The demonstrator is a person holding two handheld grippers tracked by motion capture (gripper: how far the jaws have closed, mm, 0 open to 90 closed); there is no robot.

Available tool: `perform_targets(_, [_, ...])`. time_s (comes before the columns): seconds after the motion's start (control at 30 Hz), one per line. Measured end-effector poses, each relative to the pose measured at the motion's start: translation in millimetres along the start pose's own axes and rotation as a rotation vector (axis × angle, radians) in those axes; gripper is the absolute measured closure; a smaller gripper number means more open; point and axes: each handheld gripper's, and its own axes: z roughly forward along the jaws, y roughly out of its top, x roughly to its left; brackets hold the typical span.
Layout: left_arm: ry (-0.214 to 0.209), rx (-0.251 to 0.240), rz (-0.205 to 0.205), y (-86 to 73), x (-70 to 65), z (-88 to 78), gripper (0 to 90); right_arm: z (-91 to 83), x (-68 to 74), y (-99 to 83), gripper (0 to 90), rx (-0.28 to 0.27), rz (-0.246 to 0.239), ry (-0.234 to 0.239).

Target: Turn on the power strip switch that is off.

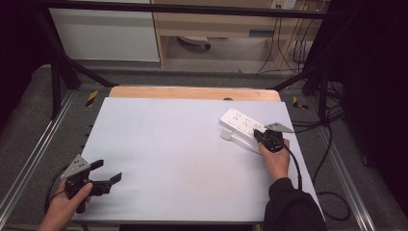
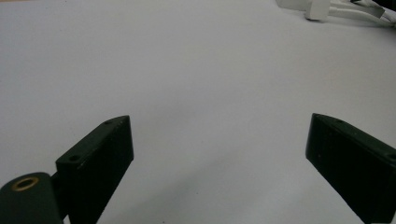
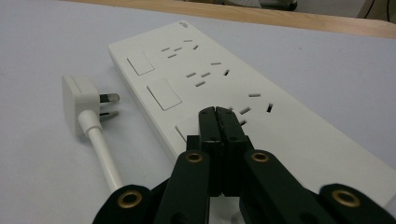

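i see my right gripper at the far right of the table, its jaws pressed flat together with nothing between them, tips resting on the white power strip at the switch nearest me. the strip lies flat near the table's far right corner, and its white plug lies on the table just beside it, prongs pointing at the strip but apart from it. my left gripper sits at the near left edge, well apart, jaws spread wide over bare table.
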Motion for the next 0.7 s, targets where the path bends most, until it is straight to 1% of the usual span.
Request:
perform_targets(0.1, [-0.007, 0.001, 0.001, 0.0, -1.0, 0.8, 7.8, 0.3, -0.8, 0.2, 90.0, 0.000, 0.006, 0.006])
perform_targets(0.3, [-0.001, -0.001, -0.001, 0.1, 0.0, -0.1, 7.8, 1.0, -0.2, 1.2, 90.0, 0.004, 0.002, 0.000])
perform_targets(0.5, [-0.011, 0.010, 0.010, -0.1, -2.0, 2.2, 7.8, 0.7, 0.7, 3.1, 90.0, 0.015, 0.005, -0.002])
perform_targets(0.7, [-0.009, 0.004, 0.004, -0.2, -1.7, 1.7, 7.8, -1.6, 2.9, 7.4, 90.0, -0.008, 0.011, 0.009])
